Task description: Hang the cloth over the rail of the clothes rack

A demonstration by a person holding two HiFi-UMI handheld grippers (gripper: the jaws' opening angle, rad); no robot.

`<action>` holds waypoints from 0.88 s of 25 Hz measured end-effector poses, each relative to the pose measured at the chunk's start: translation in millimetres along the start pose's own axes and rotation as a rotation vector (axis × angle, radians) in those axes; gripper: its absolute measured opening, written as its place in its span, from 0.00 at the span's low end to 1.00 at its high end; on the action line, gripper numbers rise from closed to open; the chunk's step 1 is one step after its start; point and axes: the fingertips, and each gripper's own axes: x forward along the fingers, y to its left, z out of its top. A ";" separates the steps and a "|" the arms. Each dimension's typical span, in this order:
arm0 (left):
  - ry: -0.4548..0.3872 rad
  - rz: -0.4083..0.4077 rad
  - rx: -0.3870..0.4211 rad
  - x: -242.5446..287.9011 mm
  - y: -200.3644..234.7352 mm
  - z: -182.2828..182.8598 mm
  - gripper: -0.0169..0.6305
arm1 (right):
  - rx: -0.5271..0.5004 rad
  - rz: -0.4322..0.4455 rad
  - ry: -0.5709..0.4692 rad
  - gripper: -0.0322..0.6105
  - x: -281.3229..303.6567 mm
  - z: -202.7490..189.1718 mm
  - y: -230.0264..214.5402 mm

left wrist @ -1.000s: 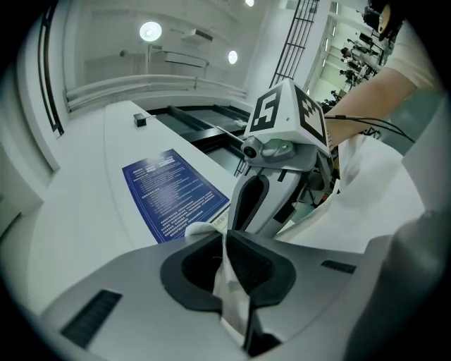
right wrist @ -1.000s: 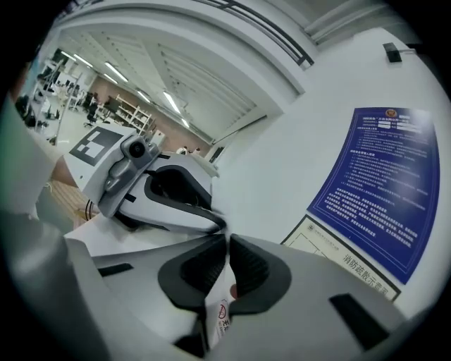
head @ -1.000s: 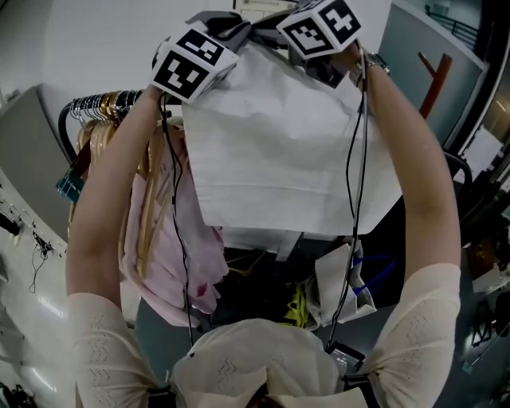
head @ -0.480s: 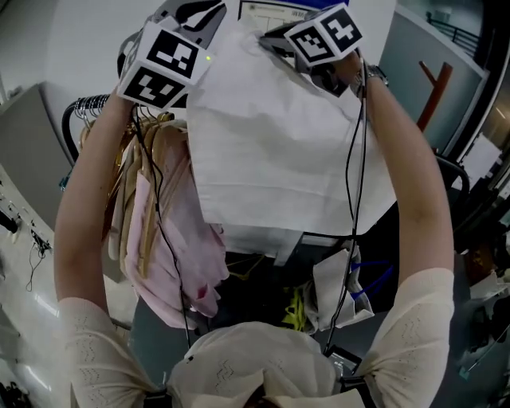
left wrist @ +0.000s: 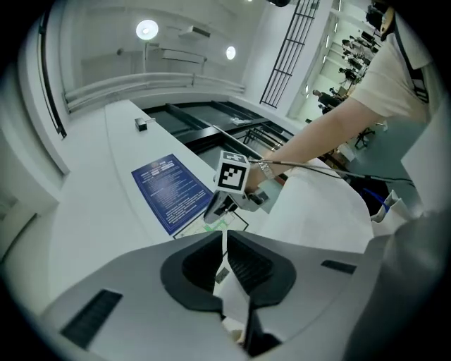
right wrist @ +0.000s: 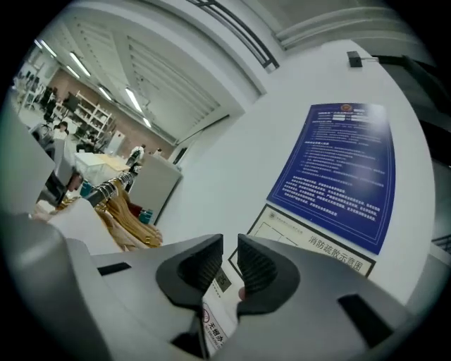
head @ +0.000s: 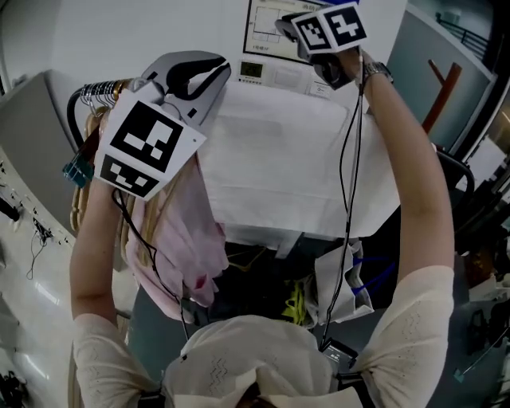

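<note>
The white cloth (head: 295, 163) spreads wide across the middle of the head view, its lower edge hanging free. My left gripper (head: 217, 73) sits at the cloth's upper left corner and is shut on a thin fold of it (left wrist: 227, 271). My right gripper (head: 285, 24) is raised above the cloth's top edge, near the wall. Its jaws (right wrist: 231, 247) stand a narrow gap apart, and only the wall panel shows between them. The black rail (head: 73, 111) of the clothes rack curves at the left; the cloth hides the rest of it.
Wooden hangers (head: 103, 94) and a pink garment (head: 187, 239) crowd the rail beside my left arm. A blue notice (right wrist: 342, 166) and a thermostat panel (head: 275, 73) are on the wall ahead. Bags and clutter (head: 343, 279) lie below the cloth.
My left gripper has come down and towards me with its corner of the cloth. The cloth's top edge has dropped below the right gripper, which has tilted and shifted slightly upwards.
</note>
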 end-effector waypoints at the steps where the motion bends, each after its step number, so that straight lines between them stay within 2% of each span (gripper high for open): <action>1: 0.005 -0.003 -0.005 -2.8 -4.6 -4.2 0.06 | 0.010 -0.013 -0.009 0.13 -3.0 2.1 -4.2; 6: 0.029 0.005 -0.115 -10.6 -14.1 -20.8 0.06 | 0.052 -0.041 -0.059 0.13 -26.2 12.8 -13.9; 11: 0.035 0.015 -0.233 -17.5 -21.5 -23.2 0.07 | 0.099 -0.037 -0.156 0.13 -74.3 32.1 4.4; 13: 0.034 0.025 -0.288 -18.5 -21.3 -25.2 0.11 | 0.101 -0.051 -0.180 0.13 -99.4 32.9 10.2; 17: 0.019 0.060 -0.486 -30.1 -23.3 -30.0 0.21 | 0.151 -0.066 -0.238 0.13 -167.8 22.9 24.4; 20: 0.039 0.167 -0.629 -41.2 -25.1 -45.2 0.21 | 0.173 -0.119 -0.275 0.15 -235.0 10.6 45.5; 22: 0.019 0.212 -0.734 -44.7 -29.2 -53.5 0.21 | 0.203 -0.114 -0.296 0.17 -269.1 -6.3 65.4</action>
